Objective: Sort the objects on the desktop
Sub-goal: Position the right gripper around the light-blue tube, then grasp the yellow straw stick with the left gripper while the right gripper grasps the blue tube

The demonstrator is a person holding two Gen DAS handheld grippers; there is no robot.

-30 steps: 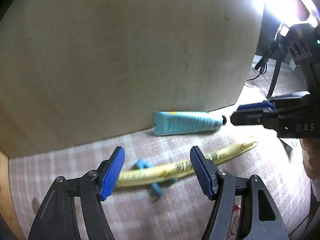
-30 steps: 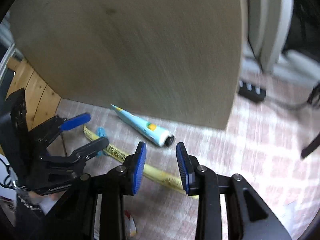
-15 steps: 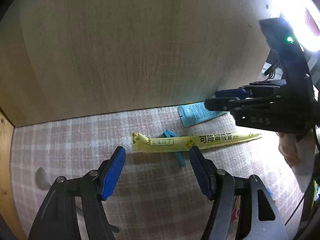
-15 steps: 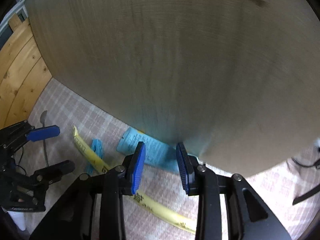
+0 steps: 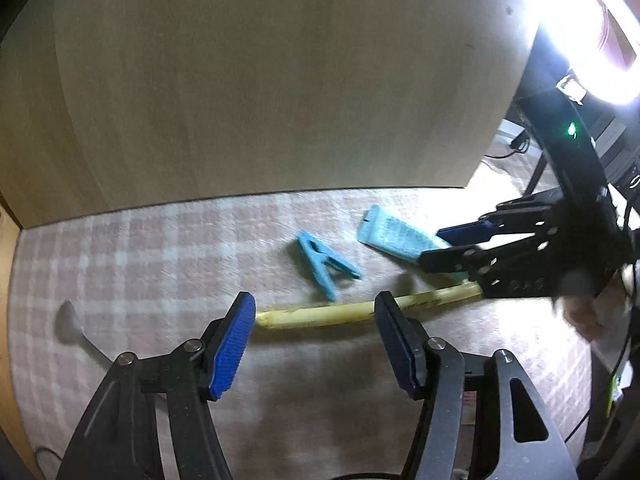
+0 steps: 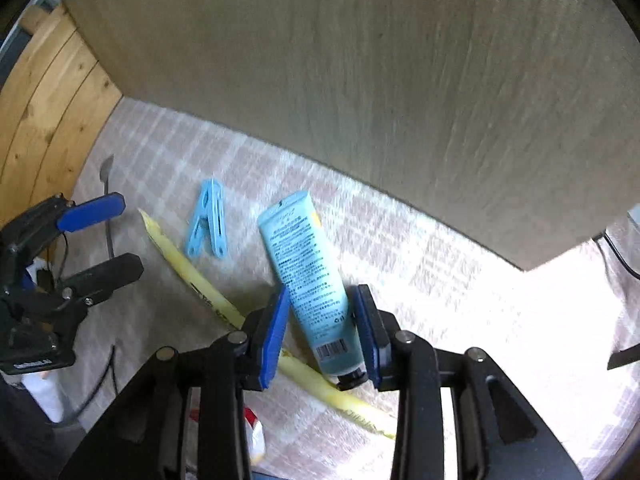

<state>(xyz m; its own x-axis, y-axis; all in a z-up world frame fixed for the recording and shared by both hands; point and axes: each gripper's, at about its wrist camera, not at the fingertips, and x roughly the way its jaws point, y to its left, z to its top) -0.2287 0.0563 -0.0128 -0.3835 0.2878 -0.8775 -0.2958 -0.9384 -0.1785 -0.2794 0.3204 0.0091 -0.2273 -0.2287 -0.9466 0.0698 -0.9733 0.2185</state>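
Right tool (image 6: 322, 330) straddles the light-blue tube (image 6: 306, 272), pads either side of its lower body; whether they actually press it, cannot tell. Tube's cap end lies nearest the tool, over the yellow straw packet (image 6: 224, 304). Left tool (image 5: 316, 344) gapes wide, holding nothing, the packet (image 5: 340, 314) just ahead of its tips. Blue clothespin (image 5: 324, 266) lies beyond, on the checked table cloth (image 5: 160, 264).

We can read no words: the blue tube (image 6: 310, 280) carries blocks of small print and a barcode, and the yellow sleeve (image 6: 208, 298) shows blurred dark characters, all illegible.
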